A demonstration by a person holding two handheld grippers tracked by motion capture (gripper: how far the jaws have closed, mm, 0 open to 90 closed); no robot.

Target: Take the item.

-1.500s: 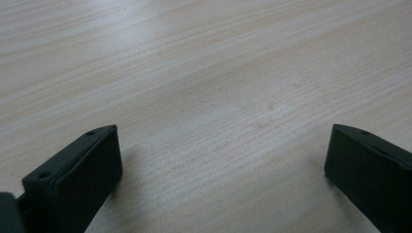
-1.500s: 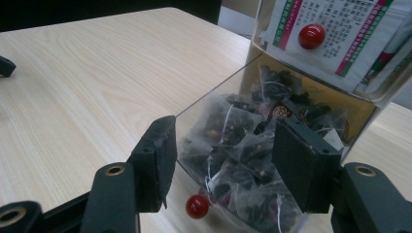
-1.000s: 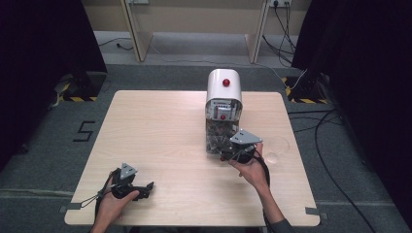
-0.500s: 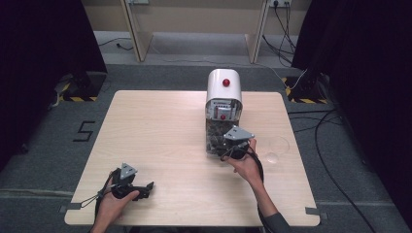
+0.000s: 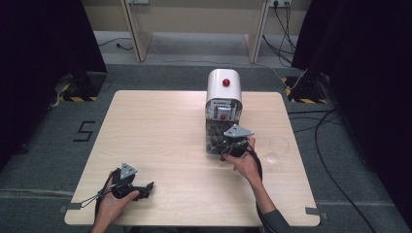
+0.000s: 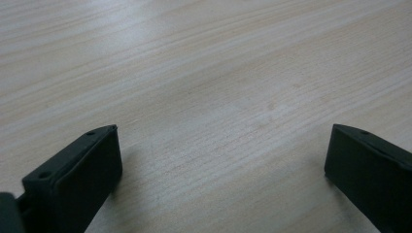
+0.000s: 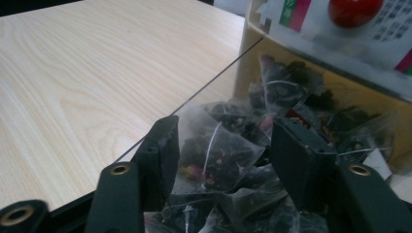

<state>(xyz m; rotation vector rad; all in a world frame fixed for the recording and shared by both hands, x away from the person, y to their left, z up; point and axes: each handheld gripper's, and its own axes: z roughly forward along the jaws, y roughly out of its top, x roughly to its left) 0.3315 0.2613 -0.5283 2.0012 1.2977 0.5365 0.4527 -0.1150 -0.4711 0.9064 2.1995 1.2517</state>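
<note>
A white dispenser [image 5: 223,90] with a red button stands at the table's middle back. Its clear front bin [image 5: 212,136] holds several pyramid tea bags of dark leaves. My right gripper [image 5: 221,148] reaches into that bin from the right. In the right gripper view its jaws [image 7: 221,131] stand on either side of one tea bag [image 7: 214,155]. They have just been closing; the left jaw touches the bag and a thin gap shows at the right one. My left gripper [image 5: 147,186] rests open on the bare wood [image 6: 223,141] at the front left, with nothing between its jaws.
A clear glass cup [image 5: 279,144] stands on the table [image 5: 145,126] right of the right hand, near the right edge. A label with a red knob [image 7: 352,9] hangs above the bin. Dark curtains and floor cables surround the table.
The right gripper has moved a little left and down, into the bin of tea bags. The left gripper has kept still.
</note>
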